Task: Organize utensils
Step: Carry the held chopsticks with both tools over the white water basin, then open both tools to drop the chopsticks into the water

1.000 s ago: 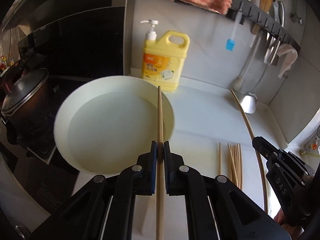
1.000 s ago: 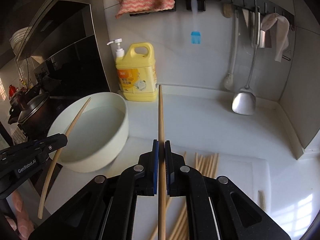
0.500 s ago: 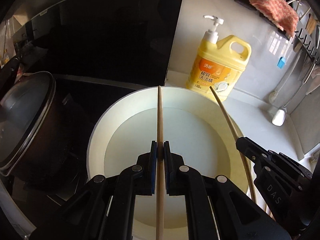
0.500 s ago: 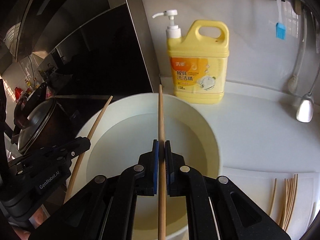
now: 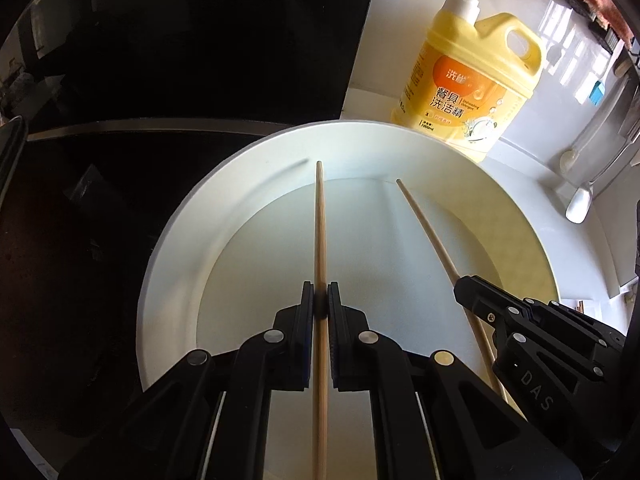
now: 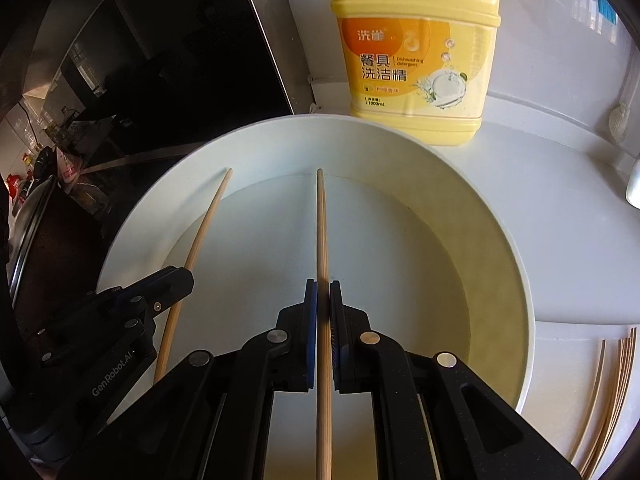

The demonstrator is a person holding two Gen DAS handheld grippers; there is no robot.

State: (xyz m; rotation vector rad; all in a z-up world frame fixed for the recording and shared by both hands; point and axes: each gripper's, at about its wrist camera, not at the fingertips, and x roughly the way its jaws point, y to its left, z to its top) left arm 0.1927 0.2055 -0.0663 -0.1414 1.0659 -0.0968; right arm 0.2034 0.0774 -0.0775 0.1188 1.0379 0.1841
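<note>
Jaws of left gripper [image 5: 320,300] clenched on a chopstick [image 5: 320,240], right gripper [image 6: 323,288] likewise, both over white basin [image 6: 500,240]

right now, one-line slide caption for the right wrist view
Right gripper and left gripper each hold a chopstick over the white basin.

Both views look forward and steeply down along their own fingers, close above the white basin [image 5: 168,264]. The left wrist view sits on the stove side, with the right gripper [image 5: 460,288] at its lower right. The right wrist view has the left gripper [image 6: 188,274] at its lower left. Both share the basin and the detergent jug [image 5: 472,84] behind it (only the right view reaches the loose chopsticks [image 6: 616,392] on the counter).
</note>
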